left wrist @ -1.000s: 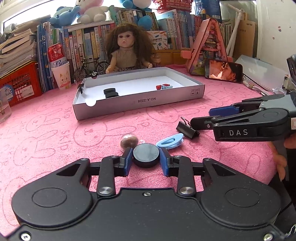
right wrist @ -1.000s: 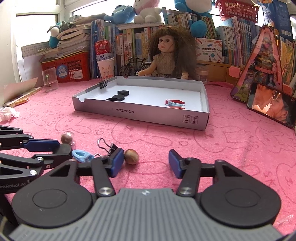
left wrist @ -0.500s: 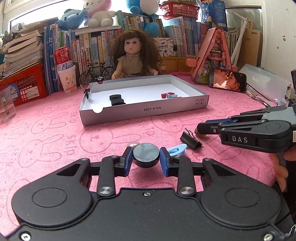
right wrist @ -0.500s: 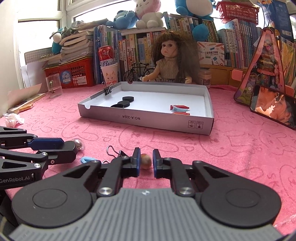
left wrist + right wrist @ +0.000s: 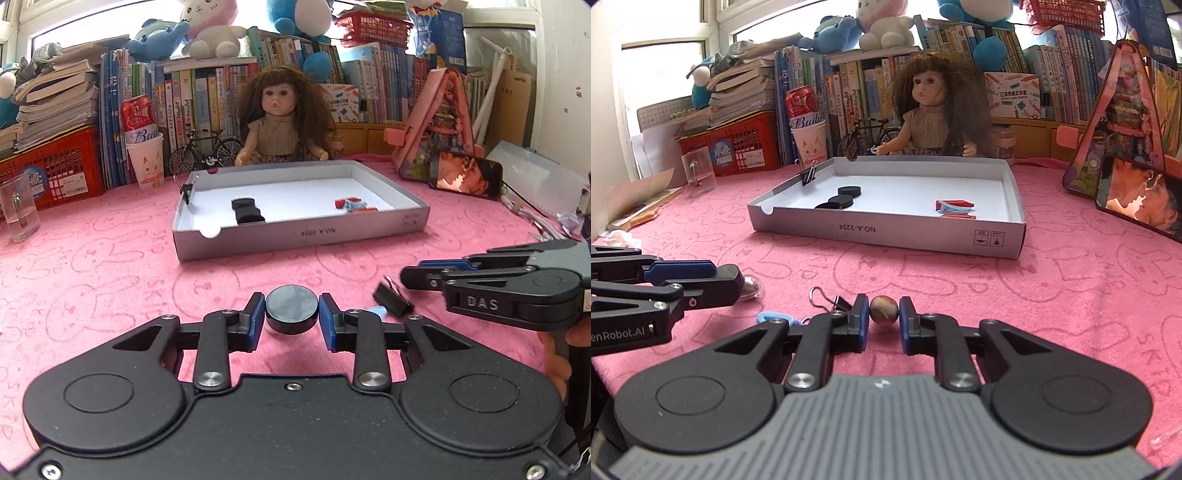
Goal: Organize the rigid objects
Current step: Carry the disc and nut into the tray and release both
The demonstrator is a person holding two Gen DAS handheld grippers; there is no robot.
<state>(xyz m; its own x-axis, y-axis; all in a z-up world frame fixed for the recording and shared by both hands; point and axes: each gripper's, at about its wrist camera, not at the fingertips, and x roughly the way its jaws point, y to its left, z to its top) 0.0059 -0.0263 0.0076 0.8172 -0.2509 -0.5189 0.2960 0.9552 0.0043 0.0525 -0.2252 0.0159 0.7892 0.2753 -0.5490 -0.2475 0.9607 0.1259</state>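
My left gripper (image 5: 291, 314) is shut on a black round disc (image 5: 291, 309), held above the pink cloth. My right gripper (image 5: 884, 314) is shut on a small brown marble (image 5: 884, 310). The white box lid (image 5: 369, 230) lies ahead of both; it holds black discs (image 5: 246, 210) and red and blue clips (image 5: 352, 205). A black binder clip (image 5: 391, 301), a blue clip (image 5: 774, 317) and a second marble (image 5: 750, 288) lie on the cloth between the grippers. The right gripper shows at the right edge of the left wrist view (image 5: 410, 275).
A doll (image 5: 282, 122) sits behind the lid, with a toy bicycle (image 5: 205, 153), a paper cup (image 5: 146, 162) and a red crate (image 5: 51, 170) to its left. A glass (image 5: 18, 208) stands far left, a phone (image 5: 465, 179) and pink stand right.
The right gripper closed on the brown marble and lifted it. The left gripper rose with the black disc and moved towards the lid.
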